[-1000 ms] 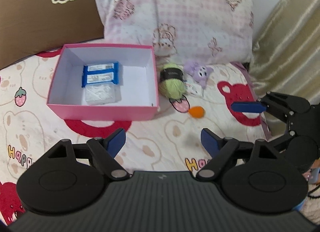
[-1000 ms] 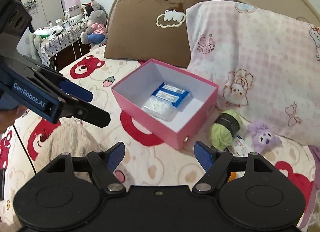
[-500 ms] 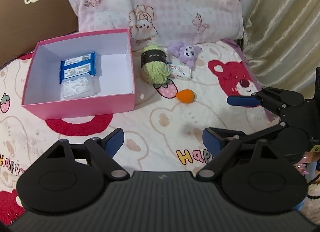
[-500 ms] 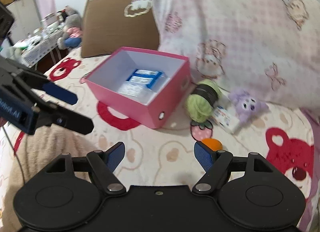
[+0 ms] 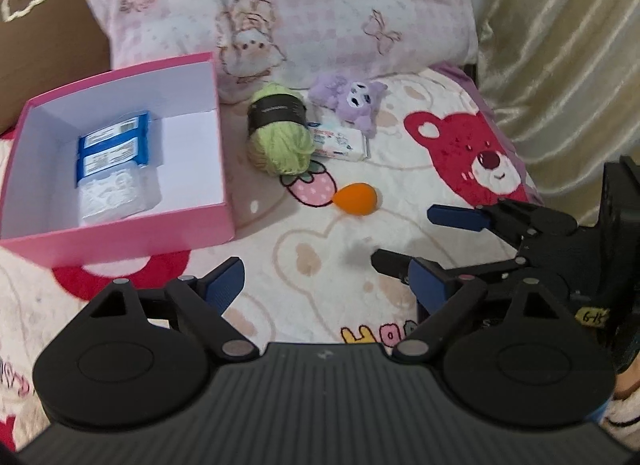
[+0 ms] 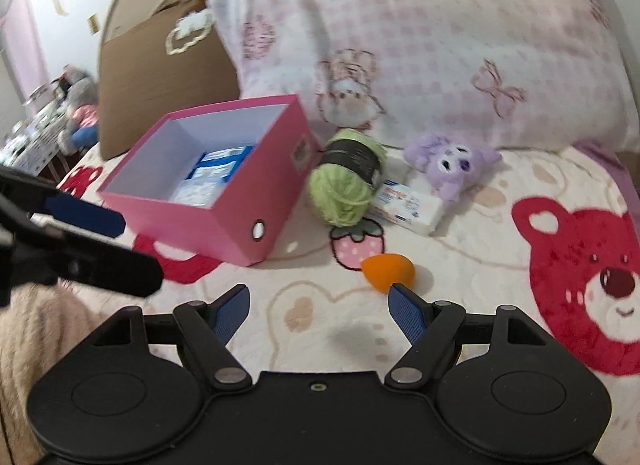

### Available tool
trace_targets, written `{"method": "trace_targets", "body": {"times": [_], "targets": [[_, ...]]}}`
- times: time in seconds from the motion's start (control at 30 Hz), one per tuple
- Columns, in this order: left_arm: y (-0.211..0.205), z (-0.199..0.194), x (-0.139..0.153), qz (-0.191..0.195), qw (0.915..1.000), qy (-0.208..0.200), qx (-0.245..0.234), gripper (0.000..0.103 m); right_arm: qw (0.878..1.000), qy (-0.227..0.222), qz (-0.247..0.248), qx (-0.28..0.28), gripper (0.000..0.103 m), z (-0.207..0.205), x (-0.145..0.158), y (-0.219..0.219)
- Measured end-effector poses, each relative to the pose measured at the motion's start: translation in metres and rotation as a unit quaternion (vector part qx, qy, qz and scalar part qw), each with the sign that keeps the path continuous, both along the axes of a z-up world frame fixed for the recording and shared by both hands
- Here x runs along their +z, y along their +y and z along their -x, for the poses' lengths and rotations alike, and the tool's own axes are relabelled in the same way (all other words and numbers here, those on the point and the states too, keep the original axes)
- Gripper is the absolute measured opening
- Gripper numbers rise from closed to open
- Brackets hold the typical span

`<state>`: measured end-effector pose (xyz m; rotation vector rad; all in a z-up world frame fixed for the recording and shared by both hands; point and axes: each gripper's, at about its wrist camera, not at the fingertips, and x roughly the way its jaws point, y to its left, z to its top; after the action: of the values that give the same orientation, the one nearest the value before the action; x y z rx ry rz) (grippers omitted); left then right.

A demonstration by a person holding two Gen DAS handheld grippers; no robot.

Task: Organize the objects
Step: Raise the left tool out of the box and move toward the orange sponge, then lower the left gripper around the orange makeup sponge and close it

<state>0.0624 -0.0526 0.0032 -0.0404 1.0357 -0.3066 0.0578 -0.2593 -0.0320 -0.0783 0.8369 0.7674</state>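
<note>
An open pink box [image 5: 120,239] [image 6: 240,233] sits on the bed and holds blue-and-white packets [image 5: 114,145] [image 6: 218,169]. To its right lie a green yarn ball [image 5: 280,137] [image 6: 346,189], a white tissue packet [image 5: 340,143] [image 6: 408,203], a purple plush toy [image 5: 348,101] [image 6: 450,159] and an orange egg-shaped sponge [image 5: 356,199] [image 6: 388,271]. My left gripper [image 5: 326,285] is open and empty, in front of the box. My right gripper [image 6: 320,305] is open and empty, its right finger just in front of the sponge; it also shows in the left wrist view [image 5: 424,237].
A pink checked pillow [image 5: 304,5] and a brown pillow [image 6: 160,73] lean behind the objects. A gold curtain [image 5: 560,45] hangs at the right edge of the bed. The bedspread [image 5: 304,249] has red bear prints. A side table with soft toys [image 6: 76,105] stands far left.
Both grippers have moved right and closer toward the loose objects. The orange sponge now lies just ahead of my right gripper's right finger. Both stay open.
</note>
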Motion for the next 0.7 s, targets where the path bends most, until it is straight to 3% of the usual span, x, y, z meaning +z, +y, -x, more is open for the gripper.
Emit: {"method": "trace_targets", "body": {"times": [0.17,0.33,0.53,0.7], "targets": [[-0.004,-0.009,-0.015,-0.022,0.9993,-0.030,-0.001,0.089,1.000,0.003,-0.008,-0.014,0.080,-0.009,-0.010,0.001],[-0.008,-0.020,-0.026,-0.030,0.9979,-0.058,-0.001,0.089,0.999,-0.004,0.026,-0.033,0.080,-0.015,-0.030,0.010],[-0.011,-0.044,-0.051,0.035,0.9991,-0.020,0.013,0.087,0.998,0.002,0.035,-0.051,0.080,-0.021,-0.042,0.014],[-0.026,-0.055,-0.070,0.058,0.9982,-0.016,0.009,0.086,0.996,-0.009,0.042,-0.075,0.080,-0.024,-0.053,0.020]]}}
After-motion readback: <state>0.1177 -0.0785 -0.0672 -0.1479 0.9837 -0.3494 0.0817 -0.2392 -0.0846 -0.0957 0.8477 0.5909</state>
